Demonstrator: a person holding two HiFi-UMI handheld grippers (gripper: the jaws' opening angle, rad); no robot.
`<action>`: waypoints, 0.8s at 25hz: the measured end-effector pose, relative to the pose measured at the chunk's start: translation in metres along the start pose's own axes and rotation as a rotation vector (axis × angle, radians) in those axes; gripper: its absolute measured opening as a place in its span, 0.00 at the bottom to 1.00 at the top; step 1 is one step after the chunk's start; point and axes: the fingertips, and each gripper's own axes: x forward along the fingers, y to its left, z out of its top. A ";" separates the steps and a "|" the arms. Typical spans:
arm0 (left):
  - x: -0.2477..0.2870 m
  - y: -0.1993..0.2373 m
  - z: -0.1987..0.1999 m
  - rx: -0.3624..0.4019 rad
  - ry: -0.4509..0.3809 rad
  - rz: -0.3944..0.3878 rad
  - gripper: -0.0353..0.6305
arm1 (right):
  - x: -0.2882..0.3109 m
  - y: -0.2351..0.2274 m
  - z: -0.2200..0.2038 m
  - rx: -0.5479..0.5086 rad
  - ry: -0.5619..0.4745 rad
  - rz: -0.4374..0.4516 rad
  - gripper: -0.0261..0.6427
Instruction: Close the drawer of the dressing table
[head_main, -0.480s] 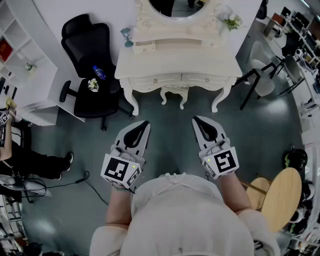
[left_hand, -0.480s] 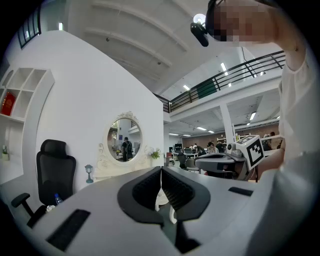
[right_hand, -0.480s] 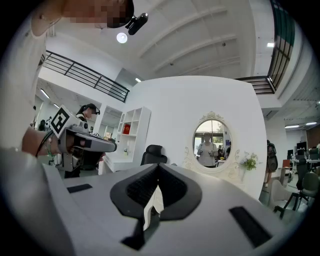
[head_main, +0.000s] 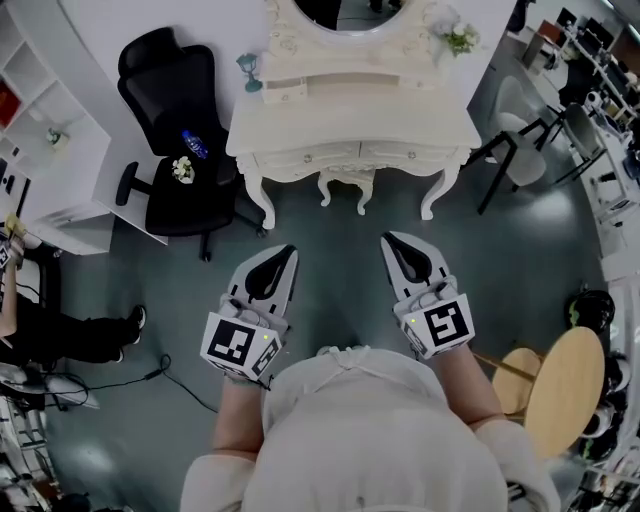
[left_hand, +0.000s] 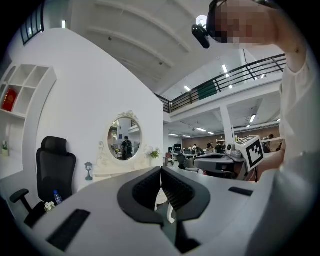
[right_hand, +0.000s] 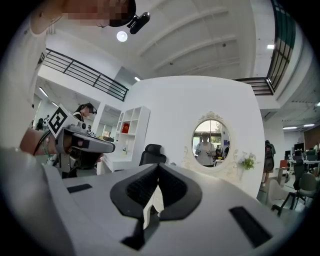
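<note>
Grey left gripper (head_main: 288, 250) and grey right gripper (head_main: 387, 240), both closed and empty, point at the cream carved dressing table (head_main: 350, 125).

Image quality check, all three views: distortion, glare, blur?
Head view: wide-angle bending at the edges, dressing table sharp, dull sheen on the floor. Left gripper view: strong fisheye, black corners, ceiling light blown out. Right gripper view: same fisheye vignette, ceiling lamp glares, mirror in focus.
</note>
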 end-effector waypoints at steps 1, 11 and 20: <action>-0.001 0.001 0.000 -0.002 -0.003 -0.005 0.08 | 0.001 0.001 0.000 0.001 0.000 -0.007 0.04; -0.008 0.031 -0.004 -0.001 -0.076 -0.049 0.58 | 0.027 0.022 -0.014 0.043 0.026 -0.053 0.05; 0.009 0.079 -0.034 -0.024 0.005 0.025 0.58 | 0.074 0.015 -0.038 0.063 0.061 -0.018 0.05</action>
